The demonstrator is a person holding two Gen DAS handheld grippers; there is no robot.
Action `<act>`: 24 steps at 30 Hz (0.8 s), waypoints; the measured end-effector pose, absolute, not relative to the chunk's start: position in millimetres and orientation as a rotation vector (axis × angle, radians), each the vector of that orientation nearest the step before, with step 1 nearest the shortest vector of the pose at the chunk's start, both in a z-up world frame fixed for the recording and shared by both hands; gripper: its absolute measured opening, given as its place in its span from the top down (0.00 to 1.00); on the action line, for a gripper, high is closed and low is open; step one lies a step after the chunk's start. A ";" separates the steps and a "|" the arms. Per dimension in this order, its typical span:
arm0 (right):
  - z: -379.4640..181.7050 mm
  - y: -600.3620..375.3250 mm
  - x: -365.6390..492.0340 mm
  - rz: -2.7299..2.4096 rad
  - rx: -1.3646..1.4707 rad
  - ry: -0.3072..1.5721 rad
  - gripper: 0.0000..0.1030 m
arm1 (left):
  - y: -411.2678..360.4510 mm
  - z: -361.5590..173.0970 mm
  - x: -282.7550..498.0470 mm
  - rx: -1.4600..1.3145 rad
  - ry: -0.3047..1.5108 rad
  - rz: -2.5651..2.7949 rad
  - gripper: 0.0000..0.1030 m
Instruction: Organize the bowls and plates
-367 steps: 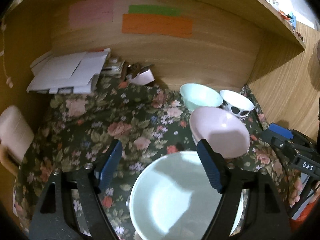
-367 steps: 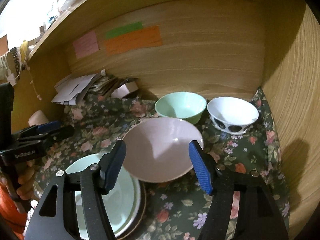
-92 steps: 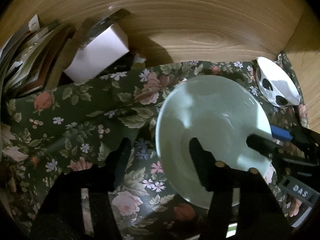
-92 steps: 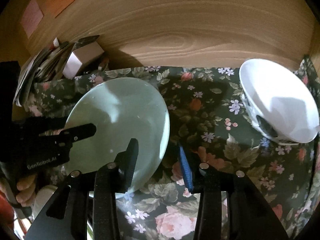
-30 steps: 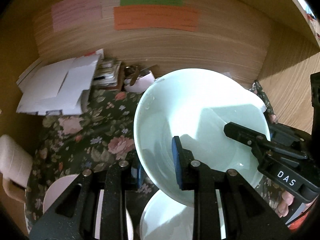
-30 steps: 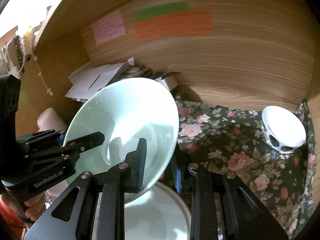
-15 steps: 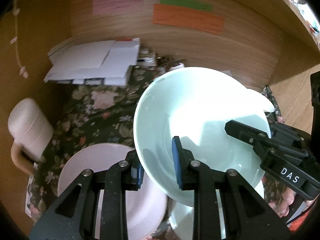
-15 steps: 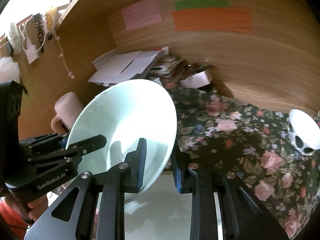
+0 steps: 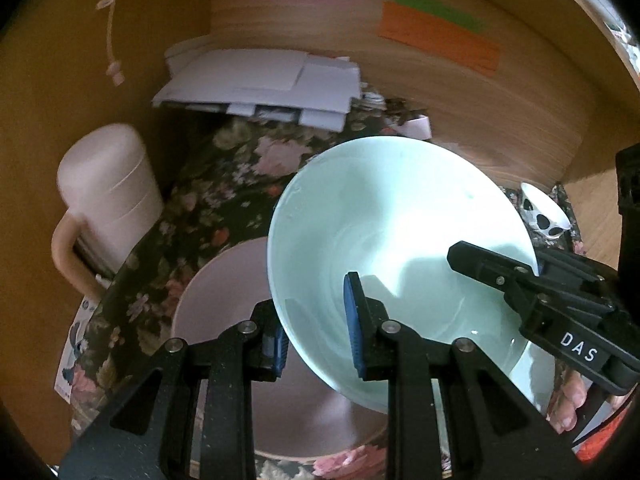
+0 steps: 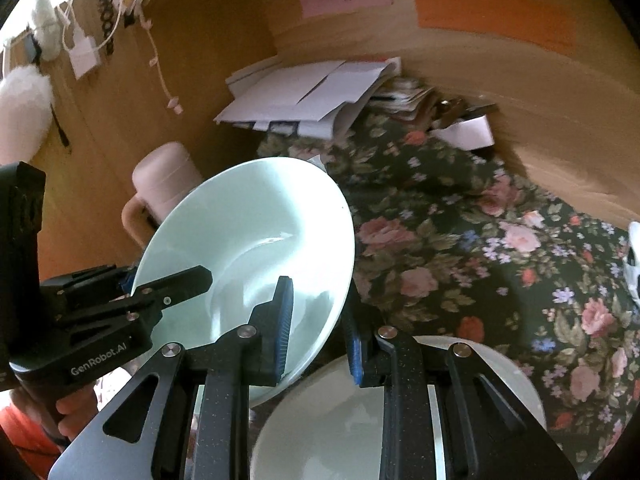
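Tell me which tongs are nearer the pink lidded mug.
Left. The left tongs grip the mint bowl on the rim side facing the pink lidded mug; the right tongs grip the opposite rim, farther away.

the left gripper point(image 9: 314, 332) has its two blue-padded fingers pinched together across a thin wall (one pad inside, one outside). the right gripper point(image 10: 320, 330) is clamped the same way from the opposite side. each reaches in toward the other, tilted, and bare fingers point(image 9: 570, 404) wrap the right handle.
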State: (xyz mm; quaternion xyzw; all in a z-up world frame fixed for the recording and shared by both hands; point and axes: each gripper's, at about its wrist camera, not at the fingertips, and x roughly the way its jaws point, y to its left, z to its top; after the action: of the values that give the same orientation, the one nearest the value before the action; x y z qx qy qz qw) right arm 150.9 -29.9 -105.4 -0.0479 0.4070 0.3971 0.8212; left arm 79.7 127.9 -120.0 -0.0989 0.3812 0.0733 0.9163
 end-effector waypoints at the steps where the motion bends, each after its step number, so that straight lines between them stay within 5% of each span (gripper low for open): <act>1: -106.1 -27.9 150.4 0.850 -0.105 0.870 0.79 | 132.0 -121.8 77.2 -0.210 0.787 0.157 0.76; 24: -125.8 -1.3 148.7 0.903 -0.163 0.947 0.79 | 169.3 -148.1 48.3 -0.302 0.821 0.190 0.76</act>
State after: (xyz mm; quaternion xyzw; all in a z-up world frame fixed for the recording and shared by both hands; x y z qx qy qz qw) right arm 148.7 -1.3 -125.8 -0.0757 0.4399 0.4196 0.7904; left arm 48.3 169.3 -148.1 -0.1462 0.3969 0.0920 0.9015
